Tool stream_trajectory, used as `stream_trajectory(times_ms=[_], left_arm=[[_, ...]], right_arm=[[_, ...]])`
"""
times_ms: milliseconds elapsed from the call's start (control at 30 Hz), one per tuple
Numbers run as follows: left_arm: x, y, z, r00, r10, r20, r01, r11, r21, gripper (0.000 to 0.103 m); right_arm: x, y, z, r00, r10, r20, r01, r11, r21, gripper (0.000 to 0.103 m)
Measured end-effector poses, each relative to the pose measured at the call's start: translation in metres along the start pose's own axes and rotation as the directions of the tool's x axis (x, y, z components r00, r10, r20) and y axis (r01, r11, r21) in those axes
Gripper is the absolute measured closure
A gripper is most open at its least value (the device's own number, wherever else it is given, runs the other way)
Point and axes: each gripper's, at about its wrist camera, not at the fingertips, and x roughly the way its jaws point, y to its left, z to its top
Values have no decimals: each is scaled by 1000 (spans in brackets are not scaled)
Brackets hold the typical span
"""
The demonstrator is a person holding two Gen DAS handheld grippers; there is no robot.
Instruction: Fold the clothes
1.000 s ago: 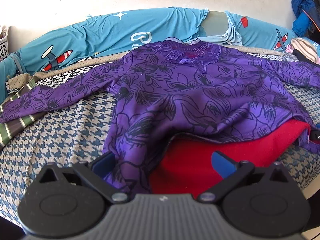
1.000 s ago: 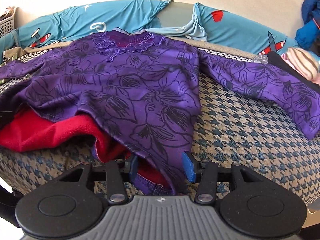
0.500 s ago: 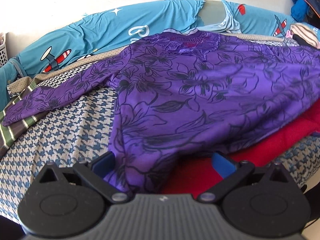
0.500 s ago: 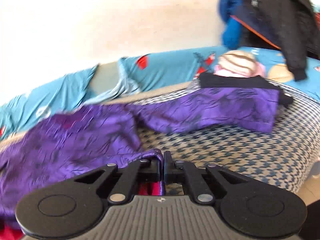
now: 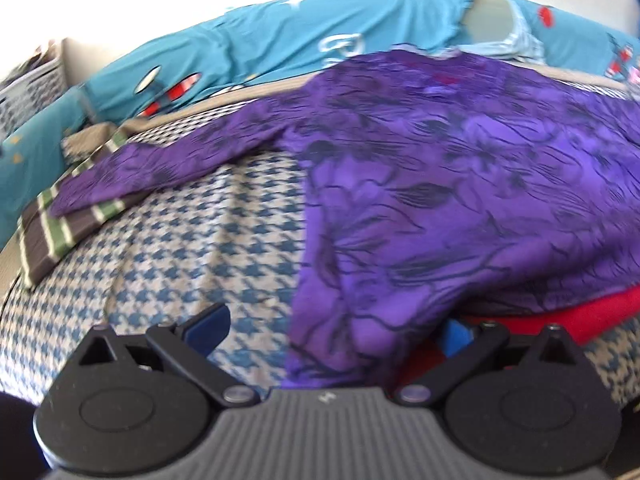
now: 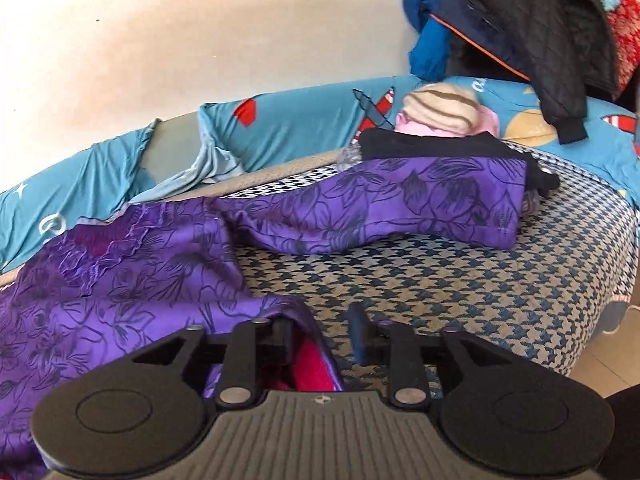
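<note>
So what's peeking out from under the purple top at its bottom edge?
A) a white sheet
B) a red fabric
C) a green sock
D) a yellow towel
B: in the left wrist view, red fabric shows beneath the hem of the purple top.

Home bedroom: houndstooth-covered bed (image 6: 460, 280), aeroplane-print sheet (image 5: 280, 36), jackets (image 6: 540, 20) hung on wall.

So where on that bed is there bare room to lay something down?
Two bare checked patches: one between the purple top and the striped cloth, one below the purple sleeve toward the bed edge. The folded clothes pile crowds the back.
</note>
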Motion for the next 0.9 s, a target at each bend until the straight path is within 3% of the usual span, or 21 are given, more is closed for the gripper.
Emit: stream_trajectory(times_ms=[333,467,667,767,900], left_arm=[[-4,28,12,992,120,47,-112,981,-157,0],[2,40,22,992,123,26,-114,966,-231,0],[8,47,44,987,151,51,-133,956,-262,0],[12,51,51,988,147,49,-128,952,-279,0],[19,51,54,990,137,34,-122,950,-288,0]], right_arm=[[-7,9,-12,996,45,-74,-48,998,-41,56],[-18,16,-24,991,67,-113,-77,993,-85,55],[-48,34,-37,988,127,-90,-141,974,-178,55],[-57,40,-42,974,198,-111,-218,955,-203,55],[-58,55,-51,934,293,-204,-340,906,-251,55]])
